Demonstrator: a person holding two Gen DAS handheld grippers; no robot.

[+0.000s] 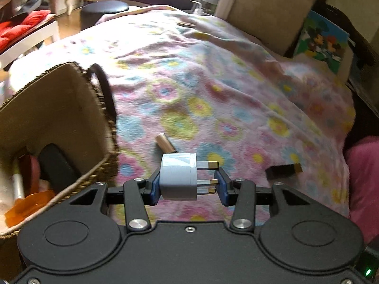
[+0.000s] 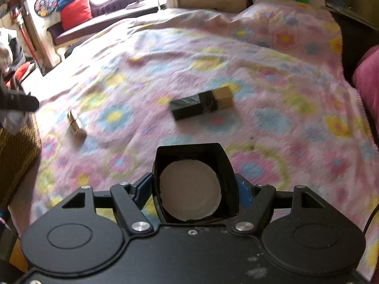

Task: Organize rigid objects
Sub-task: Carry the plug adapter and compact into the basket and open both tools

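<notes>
**Grey plug and black compact both gripped over floral blanket**

Grey plug [image 1: 178, 177] pinched crosswise in left gripper [image 1: 188, 184], round body against one blue pad [image 1: 155, 187], brass-tipped pins pointing toward the other. Jaws closed partway, as far as the plug allows. Held above the blanket [image 1: 213, 75], just right of the wicker basket [image 1: 104, 108].

Basket lined in tan cloth, dark handle on its near rim. Inside: black oblong item [image 1: 56, 165], orange translucent piece [image 1: 26, 208], white tube [image 1: 17, 184], something red behind; contents blurred, not identifiable further.

On the blanket just beyond the plug, gold tube [image 1: 165, 143] lying on its side, angled. Further right, black-and-gold box [image 1: 283, 170] lying flat, well apart from the tube. Same two seen from the right wrist: tube [image 2: 75, 124] to the left near the basket's side, box [image 2: 201, 105] straight ahead, gold end pointing right.

Right gripper [image 2: 194, 189] clamped on black compact [image 2: 194, 182], open face toward the camera, pale round disc filling its inside. Blue fingers [image 2: 142, 189] pressed to both its sides, jaws closed to its width. Compact held above the blanket, near edge of bed.

Beyond the bed: tan cushion [image 1: 272, 11] upright at the far side, cartoon picture [image 1: 322, 40] leaning beside it, red cushions [image 1: 21, 28] on a white chair to the left. Both views motion-blurred.
</notes>
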